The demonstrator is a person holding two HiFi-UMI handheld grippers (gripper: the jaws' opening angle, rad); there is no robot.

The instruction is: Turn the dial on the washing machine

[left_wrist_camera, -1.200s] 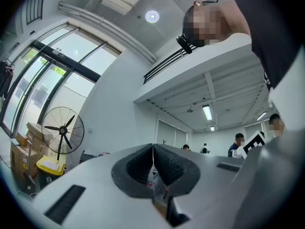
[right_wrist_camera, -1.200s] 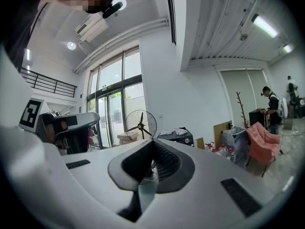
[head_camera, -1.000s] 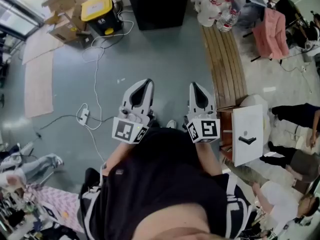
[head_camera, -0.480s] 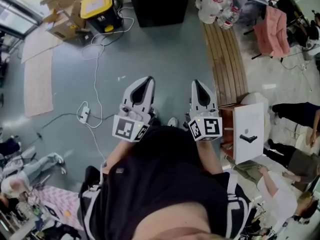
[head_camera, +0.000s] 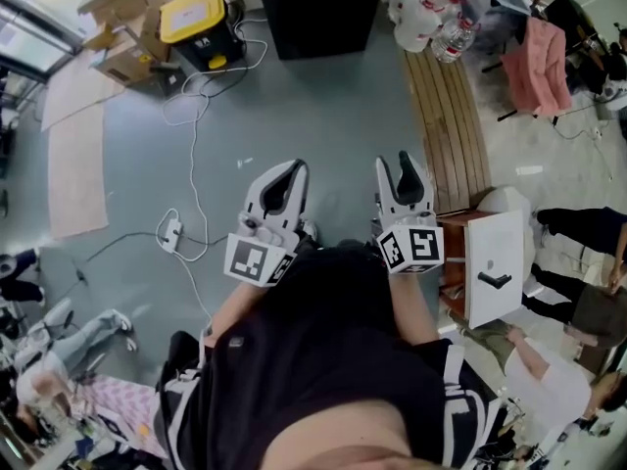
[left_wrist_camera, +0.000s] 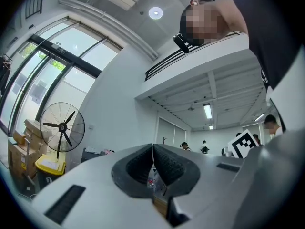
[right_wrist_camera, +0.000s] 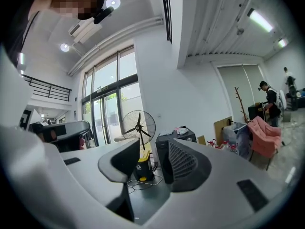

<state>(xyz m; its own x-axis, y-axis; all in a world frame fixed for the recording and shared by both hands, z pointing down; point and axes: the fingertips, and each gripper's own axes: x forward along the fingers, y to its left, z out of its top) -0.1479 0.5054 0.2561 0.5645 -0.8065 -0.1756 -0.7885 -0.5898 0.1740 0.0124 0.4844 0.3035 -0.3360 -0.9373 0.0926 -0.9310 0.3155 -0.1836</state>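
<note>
No dial shows in any view. A black box-shaped appliance [head_camera: 318, 8] stands at the far end of the grey floor, and it shows again beyond the right jaws [right_wrist_camera: 175, 138]; I cannot tell whether it is the washing machine. A person in black holds both grippers at waist height, pointed toward it and well short of it. My left gripper [head_camera: 293, 170] is shut, its pads meeting with nothing between them [left_wrist_camera: 153, 148]. My right gripper [head_camera: 395, 163] has its jaws apart and opening, with only air in the gap [right_wrist_camera: 148, 149].
A yellow-lidded bin [head_camera: 196, 23] and cardboard boxes [head_camera: 127, 52] stand far left. Cables [head_camera: 191, 135] and a power strip [head_camera: 171, 231] lie on the floor. A wooden bench [head_camera: 446, 116] runs along the right, with a white panel [head_camera: 495, 267] and seated people beyond. A standing fan [right_wrist_camera: 138, 127] is by the windows.
The right gripper's jaws, shut in both earlier frames, now stand apart. Both grippers have shifted slightly forward and right in the head view.
</note>
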